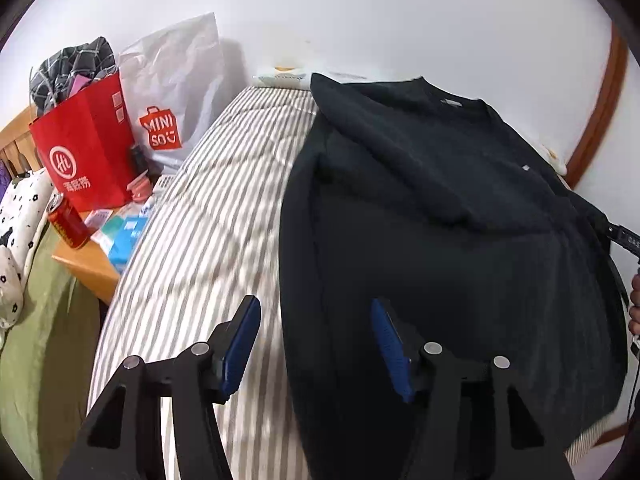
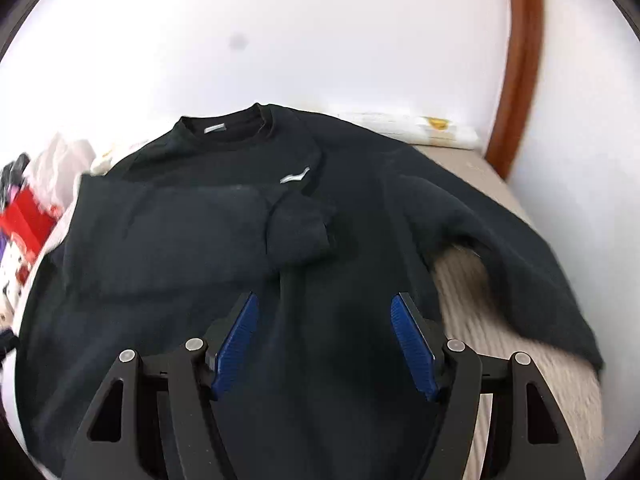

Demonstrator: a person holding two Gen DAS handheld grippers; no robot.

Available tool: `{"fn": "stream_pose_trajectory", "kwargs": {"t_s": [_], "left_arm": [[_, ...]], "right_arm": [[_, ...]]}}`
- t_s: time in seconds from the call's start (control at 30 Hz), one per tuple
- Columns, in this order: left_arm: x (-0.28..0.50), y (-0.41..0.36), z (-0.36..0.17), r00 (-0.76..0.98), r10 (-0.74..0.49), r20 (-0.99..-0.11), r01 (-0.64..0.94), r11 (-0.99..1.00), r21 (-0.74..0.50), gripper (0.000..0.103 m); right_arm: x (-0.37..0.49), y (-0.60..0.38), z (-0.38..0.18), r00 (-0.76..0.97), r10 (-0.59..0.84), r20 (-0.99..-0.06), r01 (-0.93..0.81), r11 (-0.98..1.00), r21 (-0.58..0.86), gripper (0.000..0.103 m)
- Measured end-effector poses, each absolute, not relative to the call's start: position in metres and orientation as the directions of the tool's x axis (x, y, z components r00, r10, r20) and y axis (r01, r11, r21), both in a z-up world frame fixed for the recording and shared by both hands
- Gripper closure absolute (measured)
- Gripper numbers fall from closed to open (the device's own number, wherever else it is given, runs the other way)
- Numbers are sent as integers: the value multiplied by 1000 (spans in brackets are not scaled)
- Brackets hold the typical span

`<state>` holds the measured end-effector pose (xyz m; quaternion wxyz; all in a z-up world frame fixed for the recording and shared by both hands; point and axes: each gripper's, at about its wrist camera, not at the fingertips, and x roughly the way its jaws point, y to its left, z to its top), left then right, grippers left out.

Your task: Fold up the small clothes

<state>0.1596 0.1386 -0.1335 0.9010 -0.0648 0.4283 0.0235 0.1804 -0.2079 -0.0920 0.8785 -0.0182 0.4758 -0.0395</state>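
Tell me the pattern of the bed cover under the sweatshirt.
Grey and white stripes on the bed cover, clearest in the left wrist view.

Bedroom: striped bed, pillow.

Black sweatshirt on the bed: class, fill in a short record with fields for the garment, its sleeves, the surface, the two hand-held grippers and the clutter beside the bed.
garment: black sweatshirt, lying front up, collar away from the cameras
sleeves: one folded across the chest, cuff near the middle; the other spread out to the side
surface: striped bed cover
left hand-held gripper: open, nothing between the pads, over the sweatshirt's edge
right hand-held gripper: open, empty, over the lower body
clutter: red bag, white bag, red can
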Motion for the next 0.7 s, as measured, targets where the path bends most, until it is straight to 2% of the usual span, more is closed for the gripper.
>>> {"fn": "stream_pose_trajectory", "kwargs": {"t_s": [0.2,0.37,0.47,0.5,0.6,0.7], "left_arm": [[205,142,-137,630,23,-776,-111,992,-60,48],[230,141,-142,629,11,-777,-107,992,-73,47],[237,139,-149,622,24,-782,-109,992,-57,47],[238,138,-151,617,26,-787,-108,993,-52,47],[240,137,-160,597,50,-800,-117,993,-26,47],[239,141,-167,591,45,-805,-130,991,-40,47]], "right_arm": [[265,-216,-136,454,-35,-890,77,997,0,35],[299,-219,-176,388,17,-921,108,992,64,34],[303,-206,-182,430,-28,-902,62,998,-2,32],[303,-201,-184,440,-45,-897,51,998,-25,38],[303,-191,-182,473,1,-881,-33,999,-16,78],[300,-193,-168,525,19,-851,-42,999,-3,81]]}}
